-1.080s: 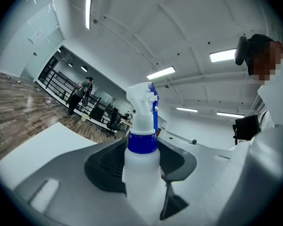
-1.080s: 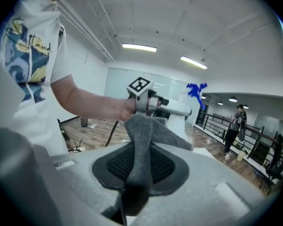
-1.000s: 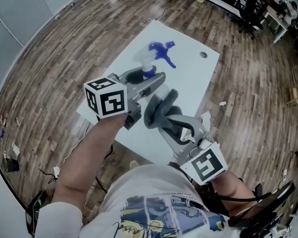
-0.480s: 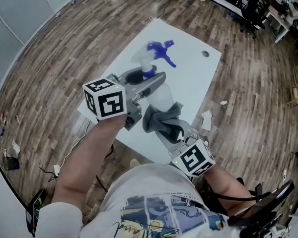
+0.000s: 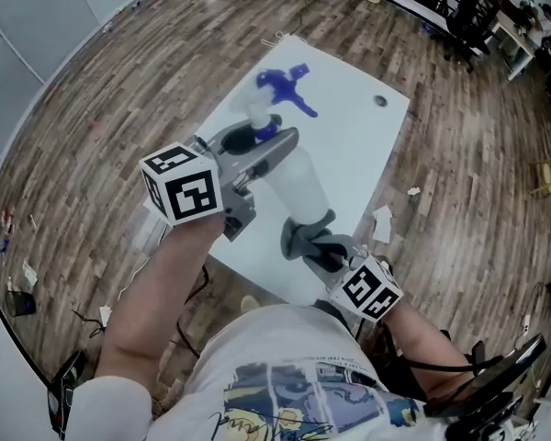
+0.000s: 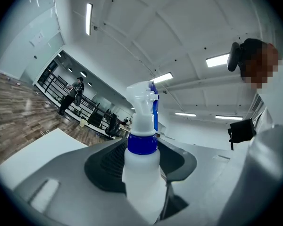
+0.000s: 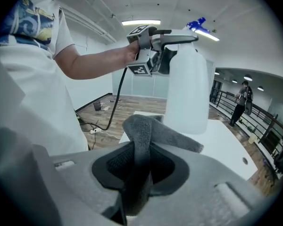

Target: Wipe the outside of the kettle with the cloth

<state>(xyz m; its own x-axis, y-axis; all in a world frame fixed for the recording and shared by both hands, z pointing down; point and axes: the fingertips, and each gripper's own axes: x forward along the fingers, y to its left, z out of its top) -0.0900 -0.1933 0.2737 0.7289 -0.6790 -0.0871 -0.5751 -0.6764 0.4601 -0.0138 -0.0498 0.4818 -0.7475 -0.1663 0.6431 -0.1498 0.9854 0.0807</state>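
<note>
Clamped bottle (image 5: 294,180) by the neck in left gripper (image 5: 258,139), held clear of table (image 5: 363,141) to bare its sides. Pinched cloth (image 5: 303,235) in right gripper (image 5: 320,249), seemingly for wiping.

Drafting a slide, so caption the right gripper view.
Right gripper clamps a grey cloth near a blue-triggered white plastic spray bottle held up by the left gripper.
</note>
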